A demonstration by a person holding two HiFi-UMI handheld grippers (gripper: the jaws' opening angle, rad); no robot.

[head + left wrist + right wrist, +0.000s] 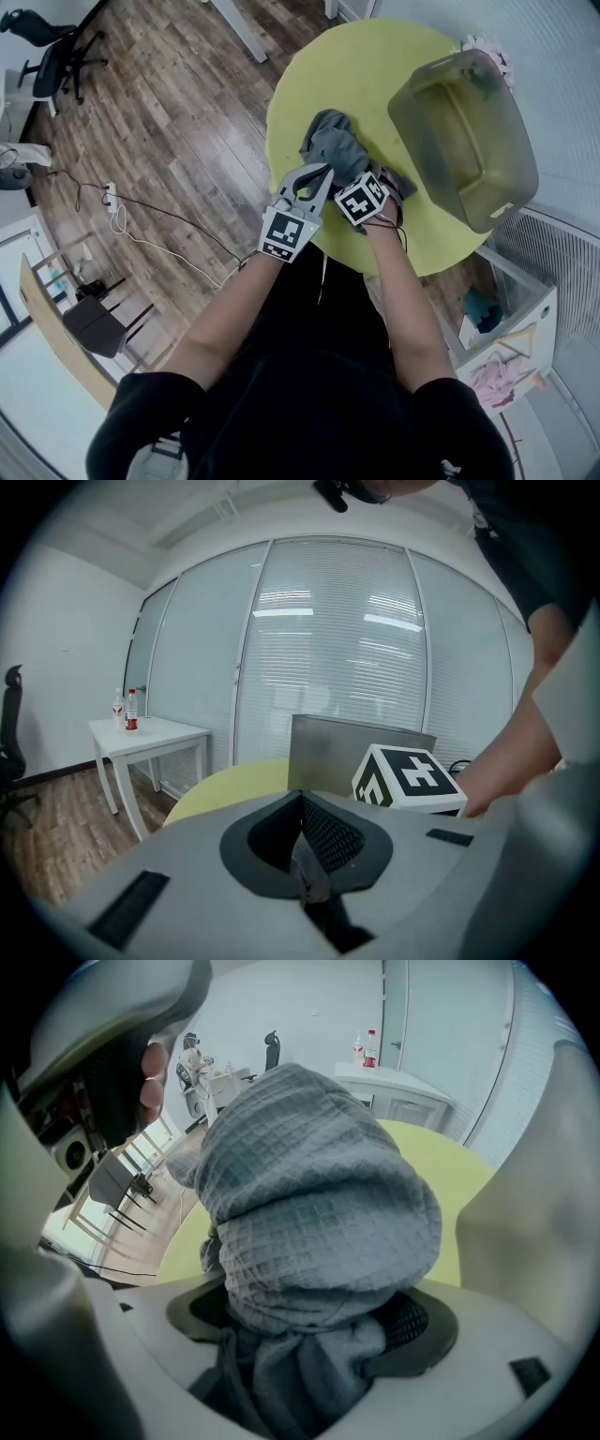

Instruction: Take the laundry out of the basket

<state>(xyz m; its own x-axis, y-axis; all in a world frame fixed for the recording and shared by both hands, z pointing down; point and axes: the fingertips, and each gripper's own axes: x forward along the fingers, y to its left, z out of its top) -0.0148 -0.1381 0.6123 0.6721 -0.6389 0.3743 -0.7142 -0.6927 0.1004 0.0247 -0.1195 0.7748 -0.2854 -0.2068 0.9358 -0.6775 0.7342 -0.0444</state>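
Note:
A crumpled grey cloth (333,145) lies on the round yellow table (375,56), just left of the translucent olive basket (464,136), which looks empty. My right gripper (349,171) reaches into the cloth from the near side. In the right gripper view the cloth (309,1204) bulges between the wide-spread jaws, with yellow table showing beside it, so the gripper is open. My left gripper (319,172) sits at the cloth's near left edge. Its jaws meet at the tips (300,797), and a thin grey strip of fabric (309,869) seems pinched behind them.
The basket (361,747) stands ahead of the left gripper on the table (234,780). A small white table with bottles (150,733) is by the window blinds. Cables and a power strip (112,197) lie on the wood floor. A shelf with clothes (506,366) stands at the right.

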